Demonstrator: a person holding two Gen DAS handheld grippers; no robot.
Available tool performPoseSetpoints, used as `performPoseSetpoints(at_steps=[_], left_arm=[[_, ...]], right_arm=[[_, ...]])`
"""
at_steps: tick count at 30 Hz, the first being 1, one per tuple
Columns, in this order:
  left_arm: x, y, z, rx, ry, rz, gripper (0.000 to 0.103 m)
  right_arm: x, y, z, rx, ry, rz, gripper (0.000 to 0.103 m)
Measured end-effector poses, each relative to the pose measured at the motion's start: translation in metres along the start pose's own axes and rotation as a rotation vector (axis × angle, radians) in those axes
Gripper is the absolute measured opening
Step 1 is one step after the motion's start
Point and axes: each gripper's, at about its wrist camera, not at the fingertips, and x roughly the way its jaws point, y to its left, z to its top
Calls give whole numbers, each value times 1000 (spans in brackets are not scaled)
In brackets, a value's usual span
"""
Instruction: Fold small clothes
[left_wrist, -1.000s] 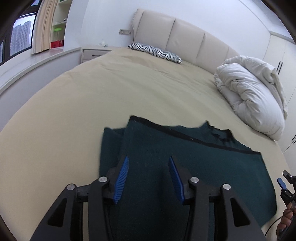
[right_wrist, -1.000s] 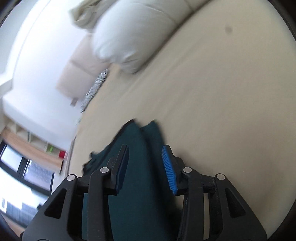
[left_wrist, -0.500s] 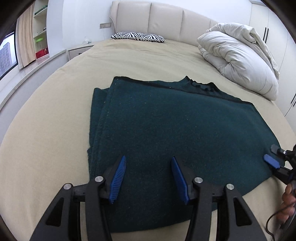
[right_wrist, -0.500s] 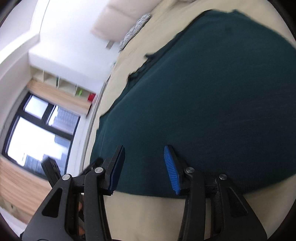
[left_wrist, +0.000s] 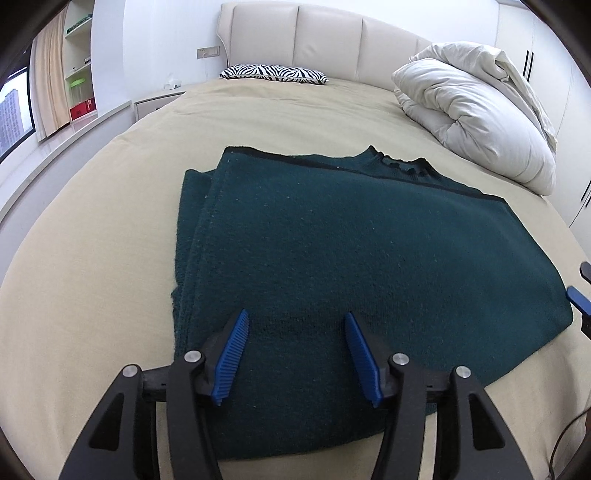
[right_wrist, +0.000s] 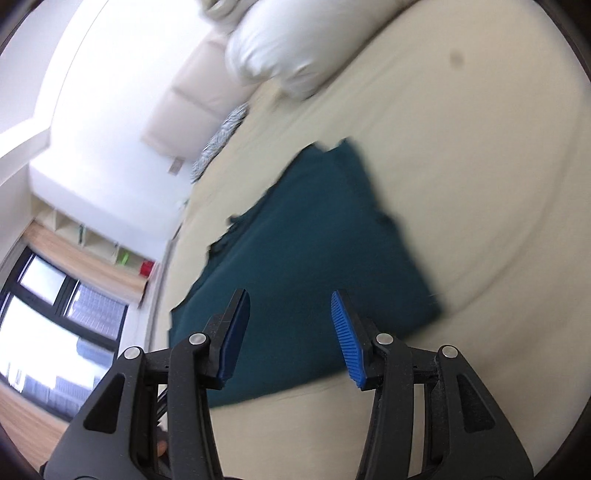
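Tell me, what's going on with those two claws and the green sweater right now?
Left gripper and right gripper both opening, nothing pinched. Dark green sweater lies folded flat on the bed. Nothing in the way.

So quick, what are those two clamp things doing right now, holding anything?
Left gripper: jaws opening, empty, over the green sweater.
Right gripper: jaws opening, empty, over the same sweater.

Both wrist views near sweater (left_wrist: 351, 258), one blurred
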Motion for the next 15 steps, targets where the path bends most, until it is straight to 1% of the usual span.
performPoseSetpoints(at_steps=[3, 5, 7, 10, 11, 12, 14, 15], left_arm=[[0, 0, 0, 0, -2, -3, 58], [0, 1, 0, -2, -4, -8, 58], [1, 2, -1, -3, -6, -13, 58], [1, 1, -1, -2, -8, -14, 59], [1, 1, -1, -1, -9, -14, 59], [1, 1, -1, -1, -10, -15, 59], [1, 1, -1, -1, -9, -14, 59], [1, 0, -1, 2, -8, -10, 59]], right_arm=[[41, 40, -8, -93, 89, 48, 45], [60, 53, -14, -118, 132, 54, 45], [80, 58, -17, -134, 169, 47, 45], [92, 46, -22, -109, 205, 4, 45], [92, 38, -21, -104, 201, -21, 44], [90, 32, -20, -97, 191, -22, 44], [80, 13, -14, -59, 160, 3, 44], [71, 5, -11, -44, 138, -7, 44]])
